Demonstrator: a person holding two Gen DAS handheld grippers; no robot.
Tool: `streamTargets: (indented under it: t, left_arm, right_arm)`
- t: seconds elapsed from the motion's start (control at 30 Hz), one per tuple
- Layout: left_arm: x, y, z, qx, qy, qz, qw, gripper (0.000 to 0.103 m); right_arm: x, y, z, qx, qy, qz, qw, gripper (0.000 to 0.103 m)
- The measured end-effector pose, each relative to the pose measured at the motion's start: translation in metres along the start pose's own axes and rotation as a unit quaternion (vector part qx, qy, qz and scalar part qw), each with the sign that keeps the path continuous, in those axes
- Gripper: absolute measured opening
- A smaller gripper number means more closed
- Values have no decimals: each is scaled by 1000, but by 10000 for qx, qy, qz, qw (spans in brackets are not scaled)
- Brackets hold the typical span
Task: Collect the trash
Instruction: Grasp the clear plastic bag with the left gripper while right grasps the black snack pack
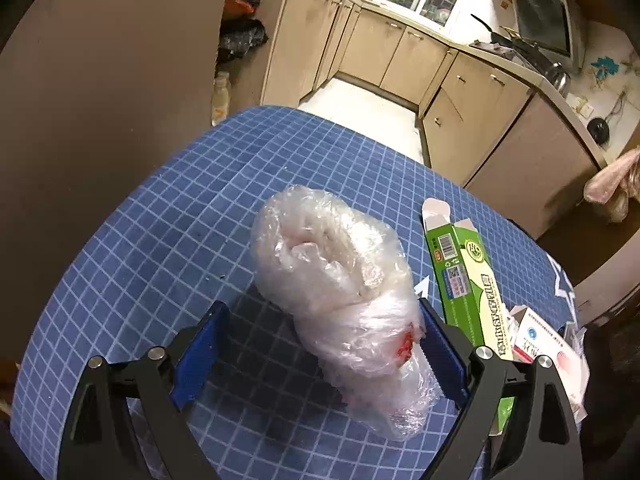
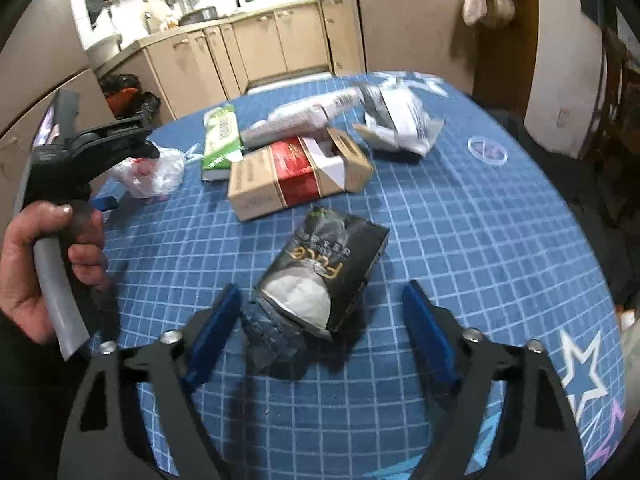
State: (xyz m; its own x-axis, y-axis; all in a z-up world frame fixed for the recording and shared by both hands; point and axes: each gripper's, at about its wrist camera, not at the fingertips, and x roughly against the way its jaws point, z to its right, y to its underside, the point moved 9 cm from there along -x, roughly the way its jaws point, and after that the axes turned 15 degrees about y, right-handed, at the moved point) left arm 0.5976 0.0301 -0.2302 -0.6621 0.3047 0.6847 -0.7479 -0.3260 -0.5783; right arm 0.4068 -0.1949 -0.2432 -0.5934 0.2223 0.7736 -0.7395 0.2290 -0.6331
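A: Your left hand-held gripper (image 1: 320, 344) is spread wide around the crumpled clear plastic bag (image 1: 340, 292) on the blue grid tabletop (image 1: 160, 240); one pad touches it, no squeeze.

B: Labels?

A: The green box (image 1: 468, 280) beside it has a barcode; its text is unreadable. Your right hand-held gripper (image 2: 320, 336) is partly open astride the black pack (image 2: 332, 264), gold letters "FUCE", white paper inside, not gripped.

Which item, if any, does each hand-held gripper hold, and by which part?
Neither holds anything. The left hand-held gripper stands open around the crumpled clear plastic bag; the right hand-held gripper stands open around the black tissue packet.
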Motion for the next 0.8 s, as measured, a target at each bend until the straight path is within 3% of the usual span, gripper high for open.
streamTargets:
  t: [0.07, 0.13, 0.17, 0.2, 0.3, 0.5, 0.8]
  left_arm:
    - [1, 0, 0, -25, -33, 54, 10000, 88]
    - [2, 1, 0, -78, -133, 119, 9998, 78]
    - [2, 2, 0, -114, -147, 148, 9997, 67]
    - [4, 4, 3, -171, -92, 151, 9997, 51]
    - [7, 10, 5, -216, 39, 69, 9997, 42]
    - [42, 23, 8, -230, 231, 170, 9993, 35]
    - [119, 90, 21, -489, 883, 192, 9947, 35]
  right_arm:
    - [-1, -1, 1, -15, 36, -8, 10000, 67]
    - [-2, -3, 3, -53, 66, 3, 10000, 59]
    - [-2, -4, 4, -72, 53, 13, 10000, 51]
    - [-2, -5, 6, -103, -13, 11, 9999, 50]
    - [-1, -5, 8, -179, -167, 8, 9997, 47]
    - [13, 3, 19, -213, -424, 110, 9988, 42]
    - [44, 24, 37, 131, -623, 403, 9972, 37]
